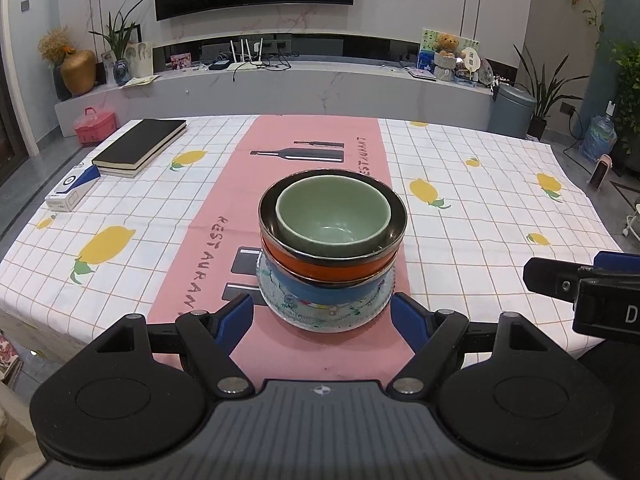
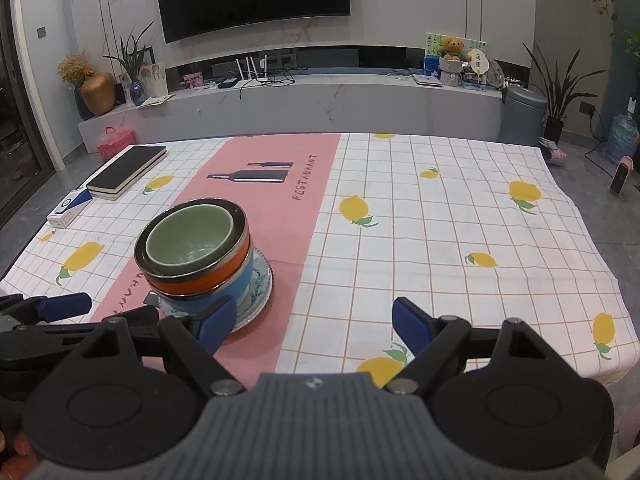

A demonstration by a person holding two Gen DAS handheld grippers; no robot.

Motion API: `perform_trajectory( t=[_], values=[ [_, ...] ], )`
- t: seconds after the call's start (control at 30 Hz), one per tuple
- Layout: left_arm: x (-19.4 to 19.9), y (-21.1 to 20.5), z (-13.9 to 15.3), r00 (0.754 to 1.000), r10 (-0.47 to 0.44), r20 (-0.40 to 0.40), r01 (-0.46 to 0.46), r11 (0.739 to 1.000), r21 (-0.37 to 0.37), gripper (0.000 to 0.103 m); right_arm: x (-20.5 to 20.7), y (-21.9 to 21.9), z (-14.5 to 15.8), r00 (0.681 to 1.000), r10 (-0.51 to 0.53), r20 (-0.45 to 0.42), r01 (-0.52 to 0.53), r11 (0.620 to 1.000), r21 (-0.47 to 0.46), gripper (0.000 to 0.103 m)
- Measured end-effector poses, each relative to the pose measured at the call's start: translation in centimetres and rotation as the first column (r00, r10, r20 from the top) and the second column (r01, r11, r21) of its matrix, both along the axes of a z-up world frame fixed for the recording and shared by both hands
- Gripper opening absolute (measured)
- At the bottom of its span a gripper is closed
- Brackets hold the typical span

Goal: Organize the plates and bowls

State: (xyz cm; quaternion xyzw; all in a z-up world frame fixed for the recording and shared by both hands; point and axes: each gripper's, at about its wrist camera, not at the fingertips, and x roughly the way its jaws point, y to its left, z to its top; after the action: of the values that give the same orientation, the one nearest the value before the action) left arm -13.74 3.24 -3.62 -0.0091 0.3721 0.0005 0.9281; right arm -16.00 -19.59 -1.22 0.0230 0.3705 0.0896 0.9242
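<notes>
A stack of dishes sits on the pink runner (image 2: 256,184) of a lemon-print tablecloth (image 2: 440,240). At the bottom is a patterned plate (image 2: 260,288), on it a blue bowl (image 2: 224,286), then an orange bowl (image 2: 208,272), with a green bowl (image 2: 188,236) nested on top. The right gripper (image 2: 316,322) hovers with its blue-padded jaws wide apart and nothing between them; its left pad overlaps the plate's near edge. The left gripper (image 2: 64,306) shows at the left edge. A black book (image 2: 128,170) and a small box (image 2: 70,208) lie far left.

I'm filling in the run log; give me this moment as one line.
stack: green bowl in orange bowl on blue bowl on plate | left gripper: open | right gripper: open, empty
</notes>
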Motion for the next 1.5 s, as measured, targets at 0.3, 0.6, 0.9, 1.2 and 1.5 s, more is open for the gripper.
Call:
perform_trajectory(
  t=[0.3,0.6,0.9,1.2,1.5],
  values=[
    [0.04,0.11,0.06,1.000,0.011,0.001,-0.011,1.000,-0.005,0.092,-0.04,0.09,0.03,1.000,0.004,-0.002,-0.004,1.000,-0.005,0.084],
    [0.07,0.01,0.10,1.000,0.001,0.004,-0.001,1.000,0.000,0.091,0.05,-0.04,0.03,1.000,0.001,-0.003,-0.001,1.000,-0.006,0.084],
    [0.04,-0.04,0.06,1.000,0.001,0.004,-0.001,1.000,0.005,0.091,-0.04,-0.06,0.06,1.000,0.003,0.001,-0.003,1.000,-0.004,0.084],
    [0.08,-0.05,0.10,1.000,0.000,0.003,0.000,1.000,0.008,0.091,-0.06,-0.06,0.03,1.000,0.004,0.000,-0.004,1.000,-0.003,0.084],
    [0.12,-0.05,0.10,1.000,-0.001,0.002,0.001,1.000,0.008,0.091,-0.02,-0.08,0.00,1.000,0.004,-0.002,-0.004,1.000,-0.001,0.084]
  ],
)
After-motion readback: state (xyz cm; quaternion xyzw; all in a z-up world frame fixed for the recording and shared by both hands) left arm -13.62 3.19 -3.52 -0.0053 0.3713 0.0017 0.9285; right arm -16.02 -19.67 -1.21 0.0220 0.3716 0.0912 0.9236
